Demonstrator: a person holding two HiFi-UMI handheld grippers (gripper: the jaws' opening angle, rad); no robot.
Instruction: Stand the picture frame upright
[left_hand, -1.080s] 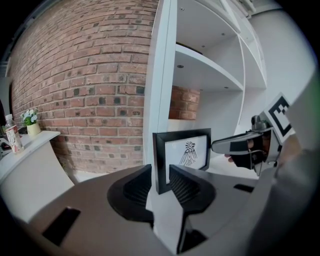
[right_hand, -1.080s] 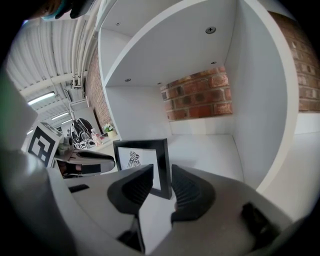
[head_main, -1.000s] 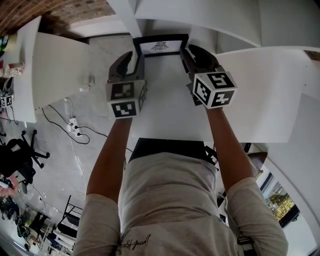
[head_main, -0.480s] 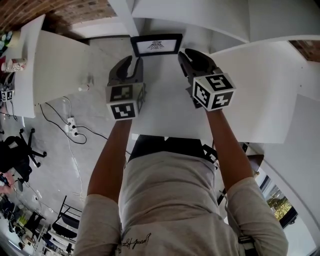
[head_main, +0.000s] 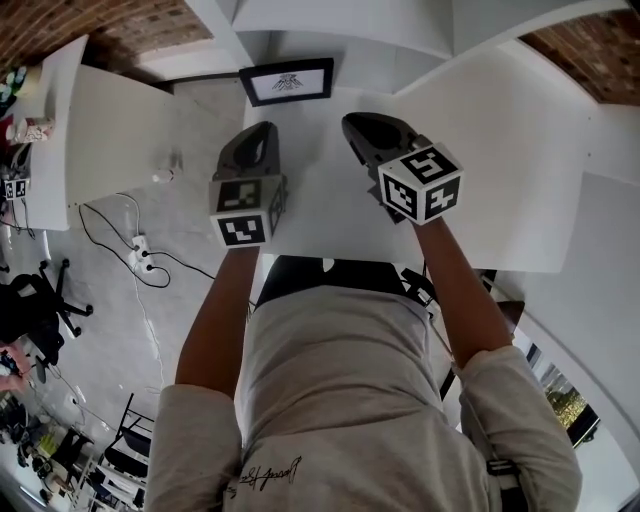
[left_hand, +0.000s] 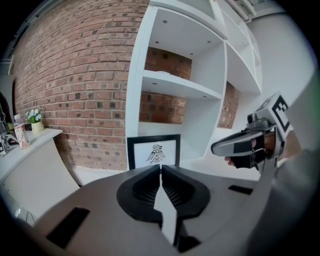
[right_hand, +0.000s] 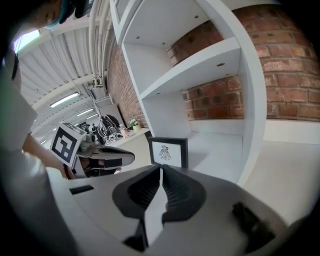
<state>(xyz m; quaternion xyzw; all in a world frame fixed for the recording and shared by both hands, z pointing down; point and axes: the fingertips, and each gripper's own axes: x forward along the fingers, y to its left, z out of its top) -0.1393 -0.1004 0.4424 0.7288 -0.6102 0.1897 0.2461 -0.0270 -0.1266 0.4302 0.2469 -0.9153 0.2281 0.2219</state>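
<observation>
The black picture frame (head_main: 287, 82) with a small bird print stands upright at the back of the white table (head_main: 330, 220), in front of the shelf unit. It also shows straight ahead in the left gripper view (left_hand: 153, 152) and the right gripper view (right_hand: 168, 151). My left gripper (head_main: 262, 131) hovers short of the frame; its jaws have just been closing and now meet with nothing between them (left_hand: 160, 167). My right gripper (head_main: 352, 122) hangs beside it, also shut and empty (right_hand: 161, 167). Neither touches the frame.
A white shelf unit (left_hand: 180, 85) rises behind the frame against a brick wall (left_hand: 75, 75). A side counter (head_main: 110, 130) at the left carries a flower pot (left_hand: 36, 123). A power strip with cables (head_main: 145, 250) and office chairs (head_main: 35, 305) are on the floor at the left.
Both grippers have drawn back from the frame's sides toward the person and risen a little. The left jaws went from open to shut. The frame stays upright.
</observation>
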